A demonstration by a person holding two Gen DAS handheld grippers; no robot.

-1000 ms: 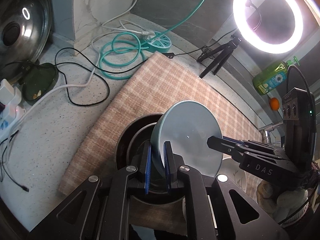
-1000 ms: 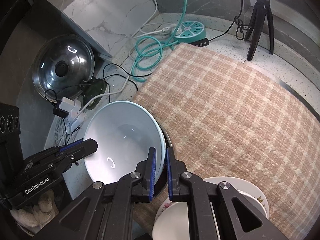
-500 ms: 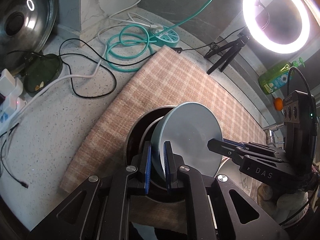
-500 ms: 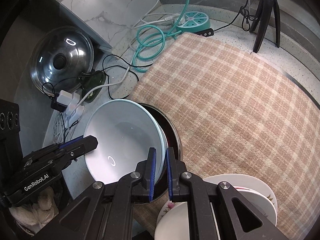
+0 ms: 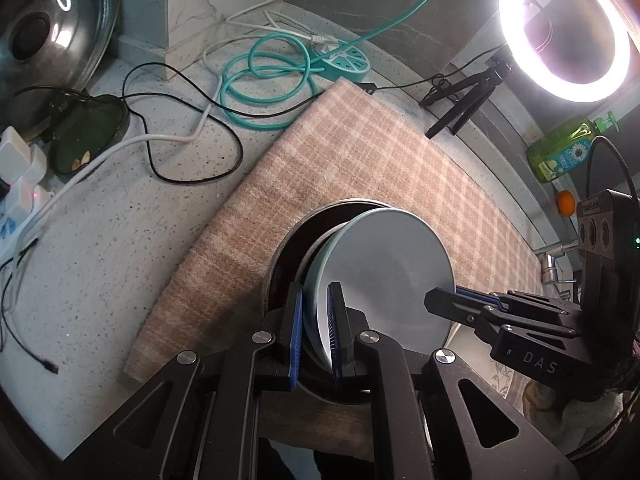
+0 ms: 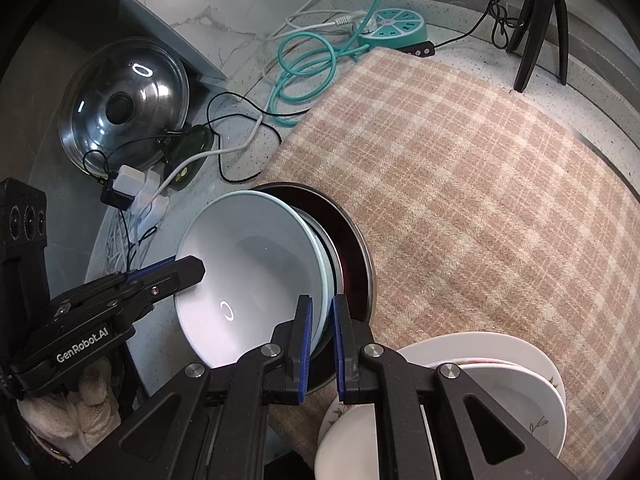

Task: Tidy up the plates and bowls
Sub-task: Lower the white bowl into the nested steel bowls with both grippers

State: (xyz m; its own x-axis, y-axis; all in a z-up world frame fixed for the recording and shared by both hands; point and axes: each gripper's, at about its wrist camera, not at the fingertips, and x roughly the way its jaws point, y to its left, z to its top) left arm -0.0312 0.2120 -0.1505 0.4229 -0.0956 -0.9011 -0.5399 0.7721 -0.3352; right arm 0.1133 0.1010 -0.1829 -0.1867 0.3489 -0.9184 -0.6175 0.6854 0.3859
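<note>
A pale blue bowl [image 5: 392,264] is held tilted on its side by both grippers, just above a dark metal bowl [image 5: 296,240] on the checked cloth. My left gripper [image 5: 316,332] is shut on the near rim of the blue bowl. My right gripper [image 6: 322,340] is shut on the opposite rim; its inside [image 6: 248,276] faces the right wrist camera. The dark bowl [image 6: 352,240] sits behind and under it. A stack of white plates [image 6: 520,384] lies at the lower right of the right wrist view.
The checked cloth [image 6: 480,184] covers the counter's right part. A pot lid [image 6: 124,108], teal cable coil [image 6: 304,68], power strip [image 6: 394,24], plugs and loose wires lie at the back left. A ring light [image 5: 564,28] on a tripod and a green soap bottle [image 5: 564,152] stand behind.
Both grippers have carried the blue bowl a little further over the dark metal bowl and lower toward it. The grips are unchanged.
</note>
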